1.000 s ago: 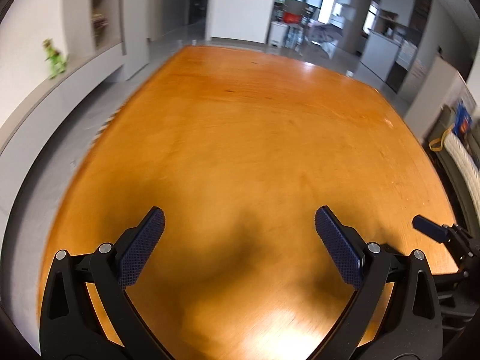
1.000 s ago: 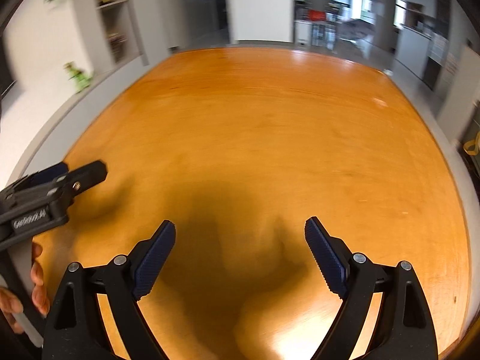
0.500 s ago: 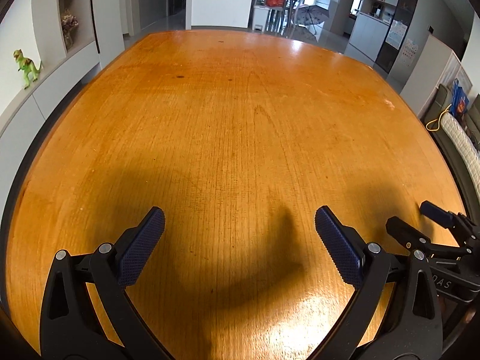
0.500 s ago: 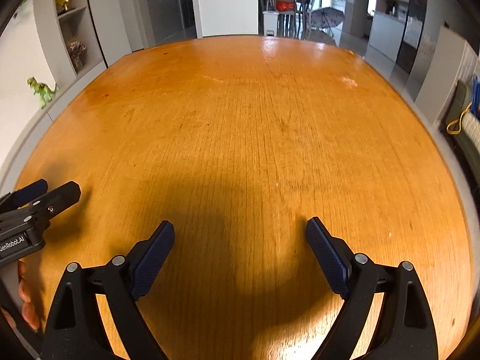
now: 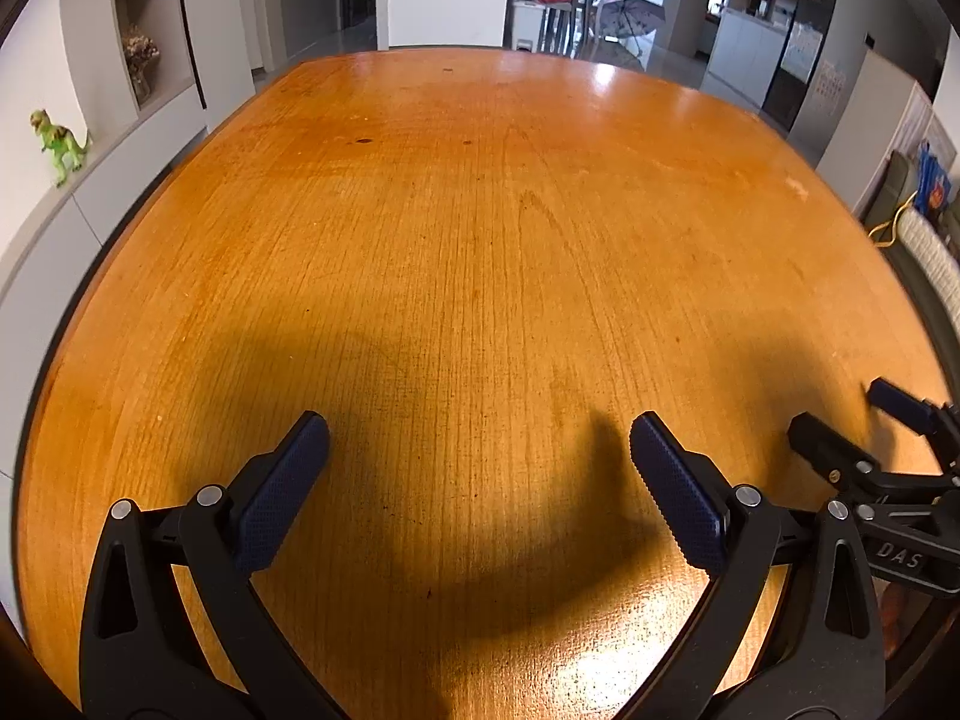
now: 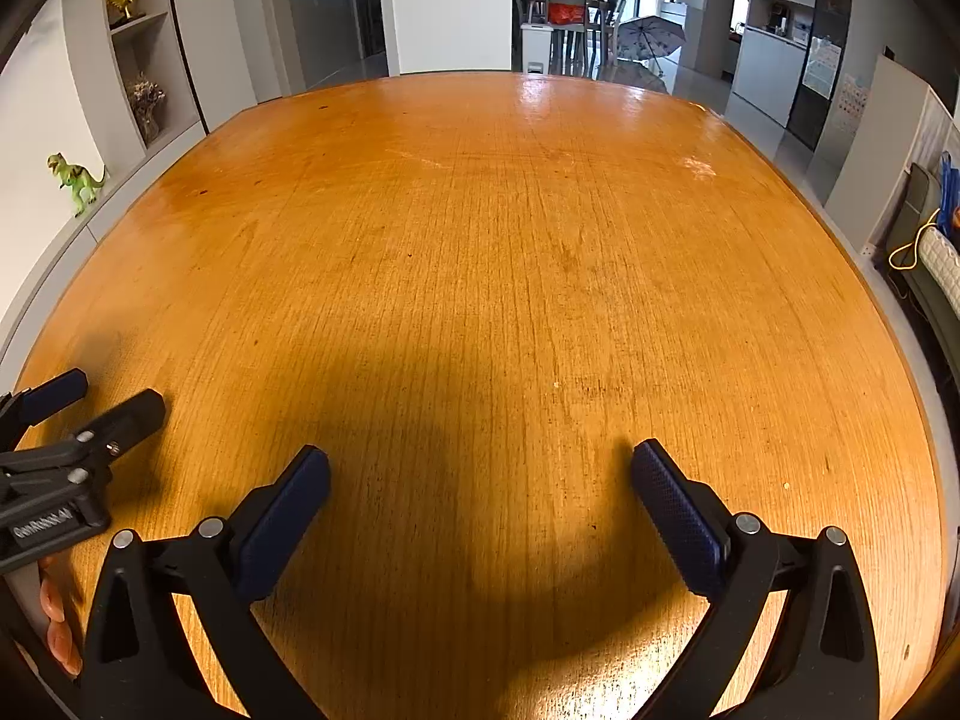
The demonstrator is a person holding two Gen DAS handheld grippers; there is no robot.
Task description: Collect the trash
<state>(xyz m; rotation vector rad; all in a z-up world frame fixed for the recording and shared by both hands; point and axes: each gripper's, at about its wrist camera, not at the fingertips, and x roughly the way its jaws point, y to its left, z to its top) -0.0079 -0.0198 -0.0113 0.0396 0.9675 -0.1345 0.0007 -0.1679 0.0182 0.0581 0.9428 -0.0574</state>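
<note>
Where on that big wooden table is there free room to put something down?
Nearly everywhere: the wooden table shows bare from its far edge down to both grippers. Only the near edge is crowded, by the left gripper and the opening, empty right gripper.

Both views now sharp, blur gone; wooden table [image 5: 480,240] fills more frame; right gripper [image 6: 480,480] jaws opening, nothing between.

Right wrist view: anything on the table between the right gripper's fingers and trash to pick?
Nothing blocks it, but no trash shows either. The right gripper is opening with only bare wooden table between and ahead of its fingers. The left gripper is open beside it, over the same bare wood. No bin is visible.
</note>
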